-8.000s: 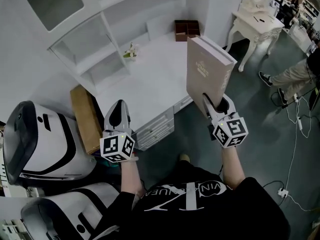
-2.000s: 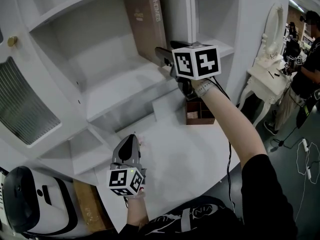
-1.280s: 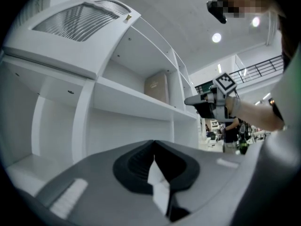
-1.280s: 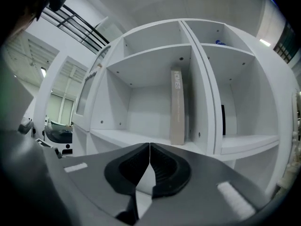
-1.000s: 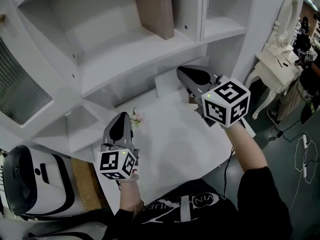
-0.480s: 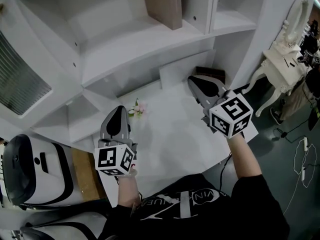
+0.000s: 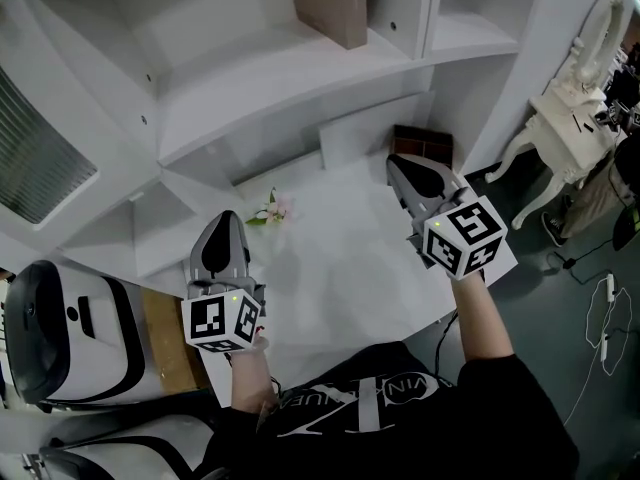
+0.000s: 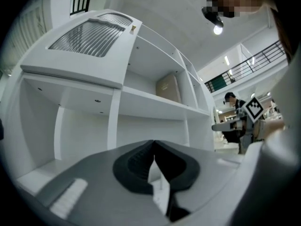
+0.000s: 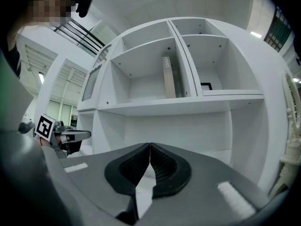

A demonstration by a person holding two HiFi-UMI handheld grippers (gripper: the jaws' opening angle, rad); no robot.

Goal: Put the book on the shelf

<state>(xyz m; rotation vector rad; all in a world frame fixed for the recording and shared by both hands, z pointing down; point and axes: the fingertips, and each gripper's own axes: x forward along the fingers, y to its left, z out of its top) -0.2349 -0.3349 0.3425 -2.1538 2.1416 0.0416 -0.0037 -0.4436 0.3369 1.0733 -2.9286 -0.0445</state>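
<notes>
book (image 7: 330,3) top cropped, box (image 7: 421,138) partly hidden

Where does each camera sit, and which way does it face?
Head view: on the person's head, facing down at the desk; shows left gripper, right gripper, forearms, black shirt.
Left gripper view: on the left gripper, facing up at the shelf; shows its shut jaws.
Right gripper view: on the right gripper, facing up at the same shelf; shows its shut jaws.
Shared: both gripper views show the book standing on the shelf and the other gripper.

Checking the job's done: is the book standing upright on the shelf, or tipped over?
Upright: the book stands on end on the shelf.
</notes>
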